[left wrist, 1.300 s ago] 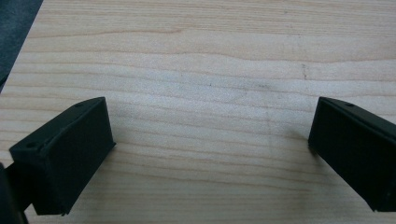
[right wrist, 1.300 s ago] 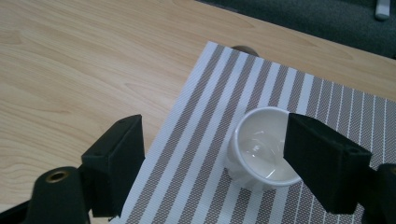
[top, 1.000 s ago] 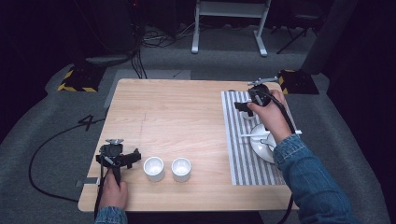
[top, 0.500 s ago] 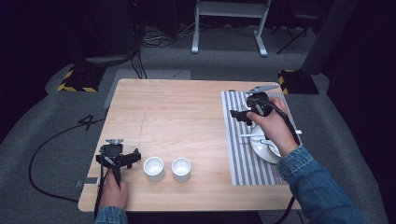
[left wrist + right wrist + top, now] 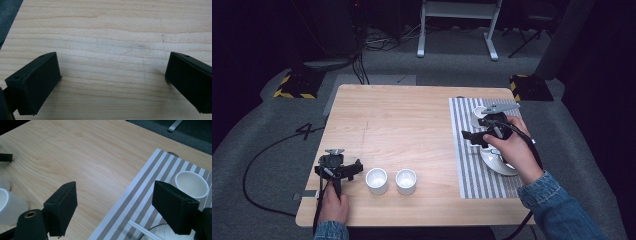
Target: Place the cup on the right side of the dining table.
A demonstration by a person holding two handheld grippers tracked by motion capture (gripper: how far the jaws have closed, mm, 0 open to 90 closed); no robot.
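Over striped mat (image 5: 472,150), right gripper (image 5: 468,136) wide open, empty

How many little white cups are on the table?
3: two cups side by side near the front edge, one closer to the left tool and one beside it; a third on the striped mat.

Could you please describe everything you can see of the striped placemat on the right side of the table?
The placemat is a flat rectangle with narrow grey and white stripes running along its length, and it looks woven. It lies on the right part of the wooden table, reaching nearly from the far edge to the near edge. On it stand a small white cup at the far end, a white dish nearer the person, and white chopsticks. The right gripper hovers over it, open.
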